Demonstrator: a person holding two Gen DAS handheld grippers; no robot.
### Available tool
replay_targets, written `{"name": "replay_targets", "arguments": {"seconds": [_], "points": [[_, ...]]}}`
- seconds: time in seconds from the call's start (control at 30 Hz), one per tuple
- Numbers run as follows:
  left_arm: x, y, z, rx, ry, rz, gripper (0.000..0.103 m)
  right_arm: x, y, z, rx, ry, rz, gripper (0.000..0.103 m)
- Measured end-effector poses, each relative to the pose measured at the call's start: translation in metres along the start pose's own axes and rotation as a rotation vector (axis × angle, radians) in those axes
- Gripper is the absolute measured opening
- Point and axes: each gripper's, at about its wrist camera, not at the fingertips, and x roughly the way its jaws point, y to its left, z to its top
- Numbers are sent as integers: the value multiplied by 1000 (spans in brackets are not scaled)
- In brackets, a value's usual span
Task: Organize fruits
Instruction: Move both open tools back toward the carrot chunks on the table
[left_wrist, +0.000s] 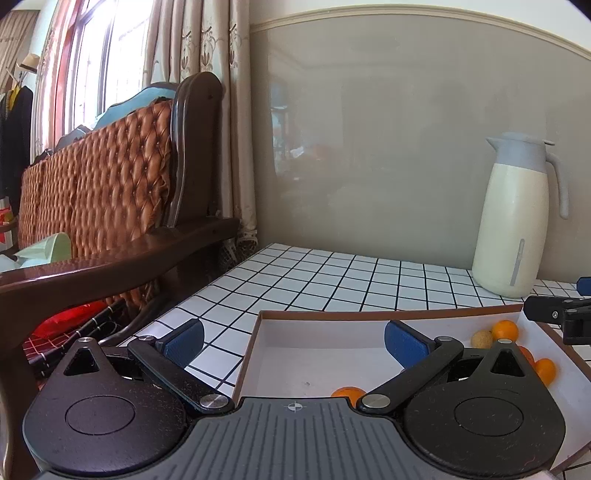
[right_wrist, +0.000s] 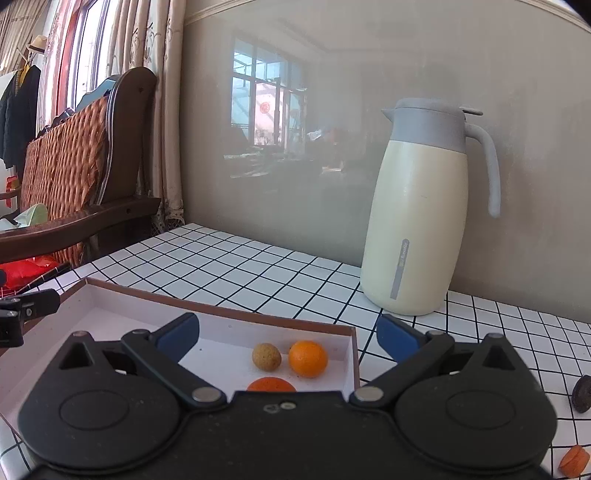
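Observation:
A shallow white box with a brown rim (left_wrist: 314, 315) (right_wrist: 221, 310) lies on the tiled table. In it are small orange fruits (left_wrist: 505, 329) (right_wrist: 308, 358) and a tan round fruit (left_wrist: 482, 339) (right_wrist: 266, 356). Another orange (left_wrist: 347, 394) (right_wrist: 270, 385) is partly hidden by each gripper body. My left gripper (left_wrist: 293, 341) is open and empty over the box's left part. My right gripper (right_wrist: 288, 336) is open and empty above the box's right corner. Each gripper shows at the edge of the other's view.
A cream thermos jug with a grey lid (left_wrist: 511, 218) (right_wrist: 421, 210) stands at the back by the wall. A dark round piece (right_wrist: 583, 393) and an orange piece (right_wrist: 574, 459) lie on the tiles at right. A wooden sofa (left_wrist: 110, 192) stands left of the table.

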Motion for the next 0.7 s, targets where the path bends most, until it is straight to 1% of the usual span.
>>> {"name": "replay_targets", "arguments": {"seconds": [0.3, 0.43, 0.57, 0.7], "points": [[-29, -12, -4, 15, -17, -35, 103, -27, -11, -9, -4, -4, -20, 97], [-38, -25, -5, 57, -15, -15, 103, -44, -22, -15, 7, -8, -37, 97], [-52, -36, -7, 46, -20, -46, 103, -59, -35, -21, 23, 5, -55, 97], [-69, -50, -15, 56, -21, -81, 103, -78, -46, -27, 41, -6, -68, 97]]}}
